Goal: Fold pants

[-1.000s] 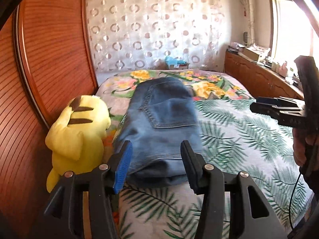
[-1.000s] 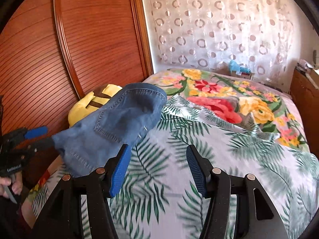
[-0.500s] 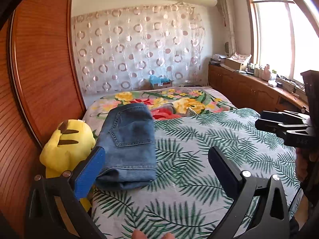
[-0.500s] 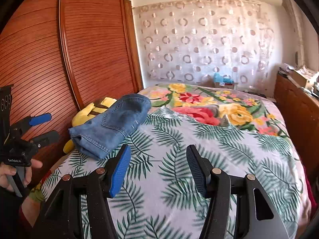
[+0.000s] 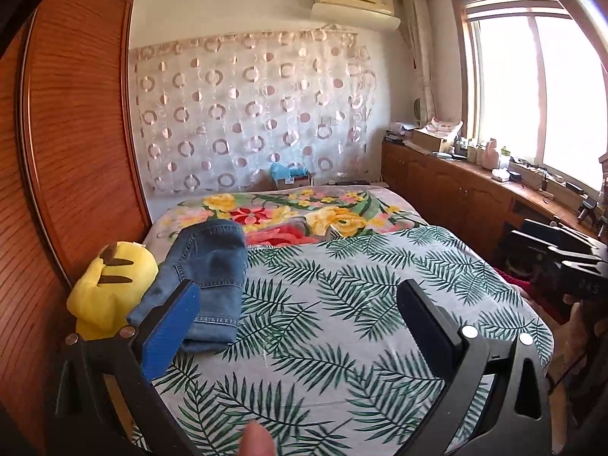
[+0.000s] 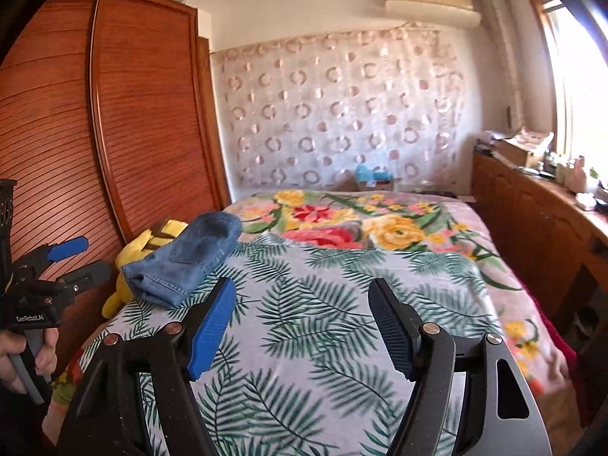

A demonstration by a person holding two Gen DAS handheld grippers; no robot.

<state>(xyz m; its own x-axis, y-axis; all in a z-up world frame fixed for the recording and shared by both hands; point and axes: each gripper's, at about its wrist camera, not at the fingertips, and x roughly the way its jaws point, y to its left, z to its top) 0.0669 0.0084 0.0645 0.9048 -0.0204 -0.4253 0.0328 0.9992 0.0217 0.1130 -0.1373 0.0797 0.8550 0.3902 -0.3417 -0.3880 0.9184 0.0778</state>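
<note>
The folded blue jeans (image 5: 209, 269) lie as a compact bundle on the left side of the bed (image 5: 342, 304), beside a yellow plush toy (image 5: 110, 285). My left gripper (image 5: 300, 292) is open wide, well back from the jeans, with nothing between its fingers. In the right wrist view the jeans (image 6: 186, 258) are far ahead to the left. My right gripper (image 6: 302, 287) hangs over the leaf-print cover, its jaws opening and empty. A hand holds the left gripper (image 6: 89, 256) at that view's left edge.
A wooden slatted wardrobe (image 5: 76, 152) runs along the bed's left side. A low wooden cabinet (image 5: 456, 190) with clutter stands under the window at right. A curtain (image 6: 342, 114) covers the far wall, with a small box and blue item (image 6: 372, 176) below it.
Both grippers have pulled back and up from the jeans, which now lie free on the bed. The left jaws spread wide; the right jaws have widened a little.
</note>
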